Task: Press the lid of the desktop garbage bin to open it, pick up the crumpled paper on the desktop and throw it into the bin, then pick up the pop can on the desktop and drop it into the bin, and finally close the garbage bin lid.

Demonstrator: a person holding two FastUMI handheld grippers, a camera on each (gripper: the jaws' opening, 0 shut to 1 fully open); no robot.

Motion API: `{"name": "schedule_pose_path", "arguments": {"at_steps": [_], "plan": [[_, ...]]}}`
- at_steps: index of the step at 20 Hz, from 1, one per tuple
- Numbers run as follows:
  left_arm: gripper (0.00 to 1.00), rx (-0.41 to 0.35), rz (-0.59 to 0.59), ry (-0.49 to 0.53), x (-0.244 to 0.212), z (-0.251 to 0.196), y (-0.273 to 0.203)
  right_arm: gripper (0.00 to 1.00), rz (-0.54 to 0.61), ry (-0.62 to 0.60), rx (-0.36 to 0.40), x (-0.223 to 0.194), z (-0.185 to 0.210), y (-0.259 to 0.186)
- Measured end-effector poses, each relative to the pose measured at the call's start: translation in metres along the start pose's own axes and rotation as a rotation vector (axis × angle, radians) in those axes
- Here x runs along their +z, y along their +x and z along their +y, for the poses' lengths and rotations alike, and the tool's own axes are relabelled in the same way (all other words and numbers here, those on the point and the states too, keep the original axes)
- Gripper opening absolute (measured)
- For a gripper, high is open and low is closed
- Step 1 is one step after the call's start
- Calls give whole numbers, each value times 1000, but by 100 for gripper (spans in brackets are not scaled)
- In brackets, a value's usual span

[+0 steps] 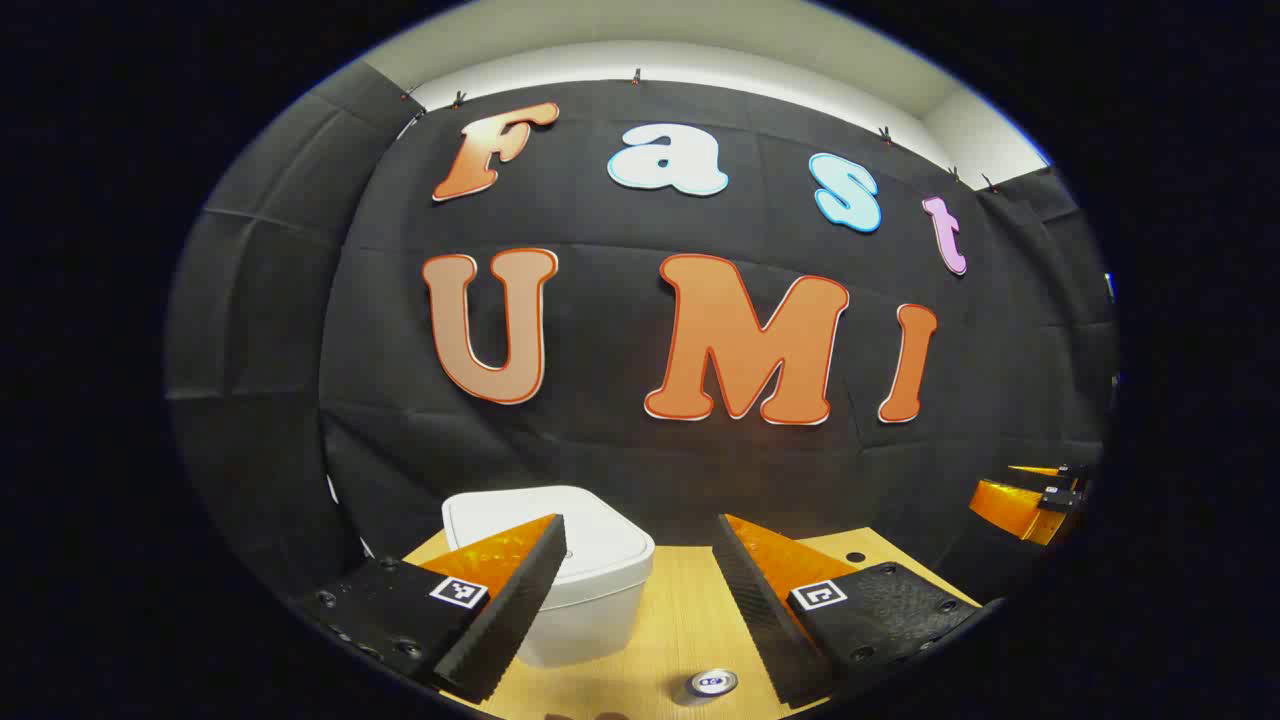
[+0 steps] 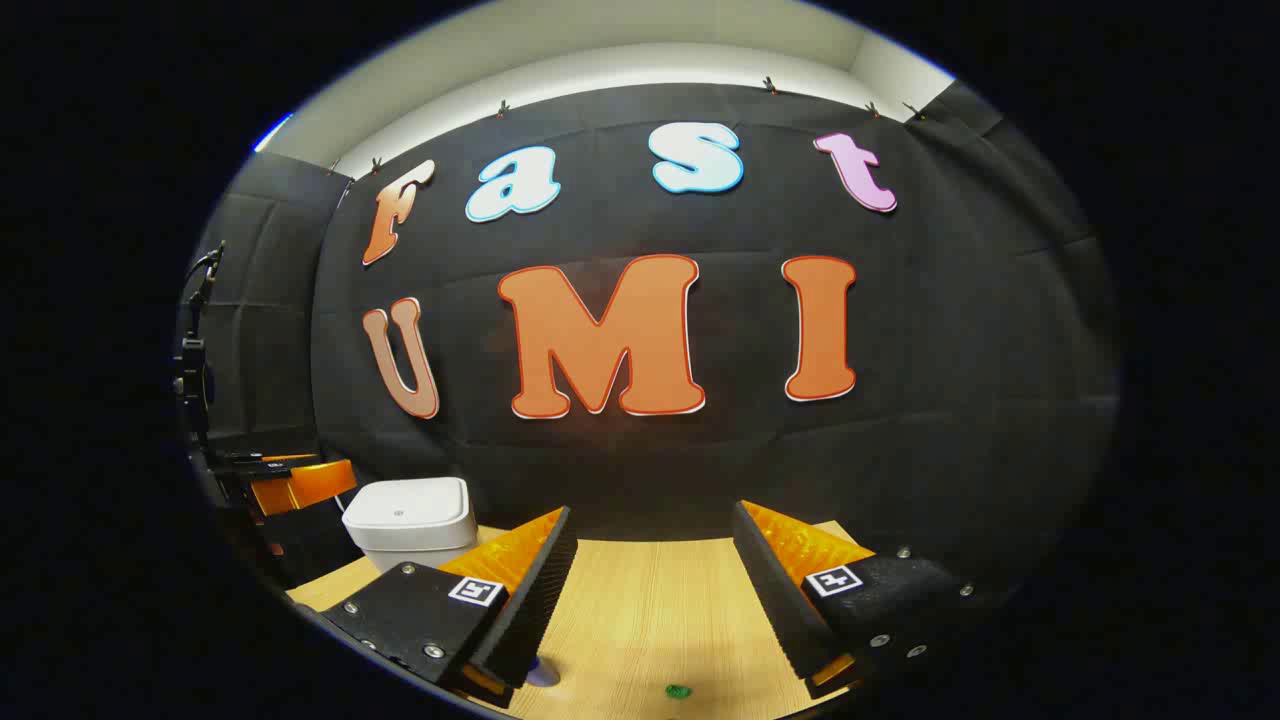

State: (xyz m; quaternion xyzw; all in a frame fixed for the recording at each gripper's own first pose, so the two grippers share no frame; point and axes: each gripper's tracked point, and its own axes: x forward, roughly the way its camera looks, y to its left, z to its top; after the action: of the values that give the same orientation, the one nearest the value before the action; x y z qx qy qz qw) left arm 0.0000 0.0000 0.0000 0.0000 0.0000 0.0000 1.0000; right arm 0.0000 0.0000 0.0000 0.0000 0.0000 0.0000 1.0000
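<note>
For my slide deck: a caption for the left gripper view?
Open left gripper above the table, closed bin ahead, pop can below.

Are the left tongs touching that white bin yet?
Cannot tell. In the left gripper view one open finger overlaps the bin, hiding any gap.

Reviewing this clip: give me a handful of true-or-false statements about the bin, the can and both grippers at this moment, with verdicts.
1. The garbage bin has its lid down. True.
2. The left gripper is clamped on the bin lid. False: its jaws are spread wide and hold nothing; the bin sits behind its left finger.
3. The pop can stands upright on the table, its top showing at the bottom of the left gripper view. True.
4. The right gripper carries the crumpled paper. False: it is open with bare tabletop between its fingers.
5. In the right gripper view the bin sits far to the left. True.
</note>
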Motion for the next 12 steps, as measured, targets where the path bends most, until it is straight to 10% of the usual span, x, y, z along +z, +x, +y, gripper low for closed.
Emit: {"name": "schedule_pose_path", "arguments": {"at_steps": [12], "plan": [[94, 8, -17, -17, -2, 14, 8, 94, 22, -20, -26, 2, -2, 1]]}}
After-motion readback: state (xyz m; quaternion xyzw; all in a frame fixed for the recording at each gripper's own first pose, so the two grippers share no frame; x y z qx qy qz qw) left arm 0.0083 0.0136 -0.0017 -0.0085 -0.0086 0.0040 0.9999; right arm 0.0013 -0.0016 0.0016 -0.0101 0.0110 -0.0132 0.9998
